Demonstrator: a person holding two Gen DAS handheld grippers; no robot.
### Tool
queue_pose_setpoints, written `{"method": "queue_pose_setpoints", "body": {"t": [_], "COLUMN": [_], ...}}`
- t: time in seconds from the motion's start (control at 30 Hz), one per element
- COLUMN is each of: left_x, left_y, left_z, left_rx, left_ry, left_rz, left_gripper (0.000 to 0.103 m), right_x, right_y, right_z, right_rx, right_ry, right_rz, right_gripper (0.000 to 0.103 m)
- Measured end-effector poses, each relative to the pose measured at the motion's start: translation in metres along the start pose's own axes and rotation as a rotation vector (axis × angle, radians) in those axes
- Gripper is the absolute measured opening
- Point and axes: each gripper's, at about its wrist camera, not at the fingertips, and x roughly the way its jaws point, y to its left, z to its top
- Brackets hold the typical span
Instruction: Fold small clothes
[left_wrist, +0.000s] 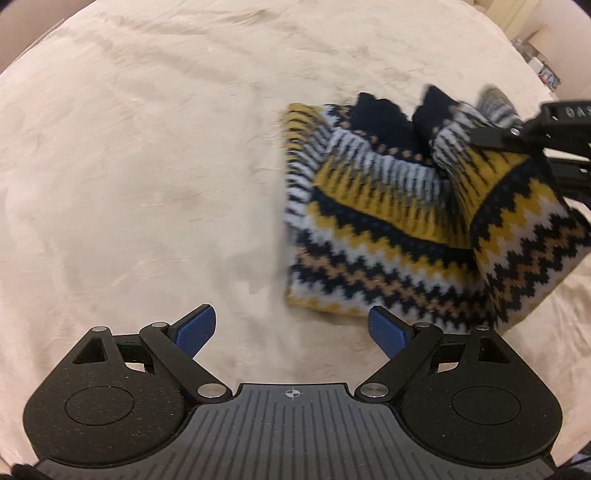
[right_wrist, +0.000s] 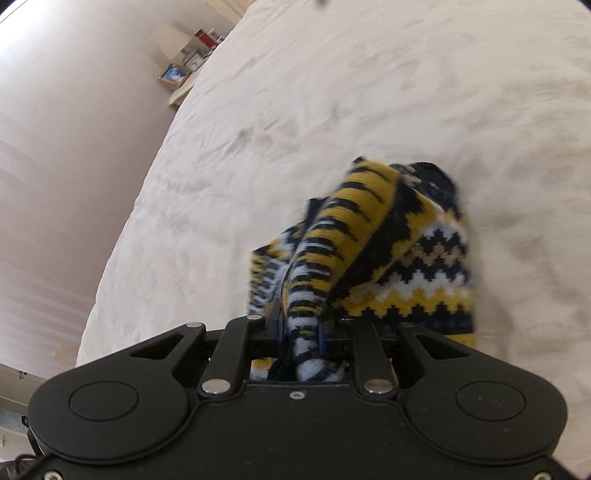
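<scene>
A small knitted garment (left_wrist: 399, 236) with navy, yellow, white and tan zigzag bands lies on the cream bed cover (left_wrist: 147, 166), right of centre in the left wrist view. My left gripper (left_wrist: 291, 328) is open and empty, its blue pads just short of the garment's near edge. My right gripper (right_wrist: 301, 325) is shut on a yellow, white and navy striped fold of the garment (right_wrist: 369, 236) and lifts that part up. It shows in the left wrist view (left_wrist: 491, 138) at the garment's right upper corner.
The bed's edge (right_wrist: 122, 236) runs along the left in the right wrist view, with a pale wall beyond. A shelf with picture frames (right_wrist: 177, 74) stands past the bed's far corner. Bare cover spreads left of the garment.
</scene>
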Motion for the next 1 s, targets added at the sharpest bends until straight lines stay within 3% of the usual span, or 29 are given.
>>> {"method": "queue_pose_setpoints", "body": {"t": [0.3,0.37,0.5,0.63,0.73,0.8,0.87,1.0], "left_x": [0.003,0.004,0.003,0.001,-0.002,-0.003,-0.005,0.001], "left_y": [0.022,0.026,0.031,0.036,0.038,0.038,0.037,0.029], "left_z": [0.007,0.006,0.005,0.008,0.018,0.027,0.035,0.057], "left_rx": [-0.01,-0.014,-0.025,-0.039,-0.048,-0.057,-0.067,-0.055], "left_ry": [0.036,0.04,0.04,0.027,0.012,-0.001,-0.014,-0.012], "left_rz": [0.021,0.022,0.015,-0.013,-0.049,-0.074,-0.095,-0.146], "left_gripper": [0.09,0.09,0.09,0.09,0.09,0.09,0.09,0.09], "right_x": [0.063,0.075,0.078,0.054,0.028,0.014,0.005,-0.005], "right_y": [0.032,0.038,0.043,0.049,0.046,0.042,0.038,0.036], "right_z": [-0.01,-0.012,-0.012,-0.01,-0.015,-0.024,-0.036,-0.073], "right_rx": [-0.042,-0.052,-0.055,-0.136,-0.236,-0.323,-0.407,-0.568], "right_ry": [0.07,0.082,0.07,-0.005,-0.068,-0.087,-0.079,-0.048], "right_rz": [-0.083,-0.09,0.026,0.055,0.0,-0.06,-0.118,-0.191], "right_gripper": [0.026,0.03,0.032,0.033,0.048,0.051,0.062,0.072]}}
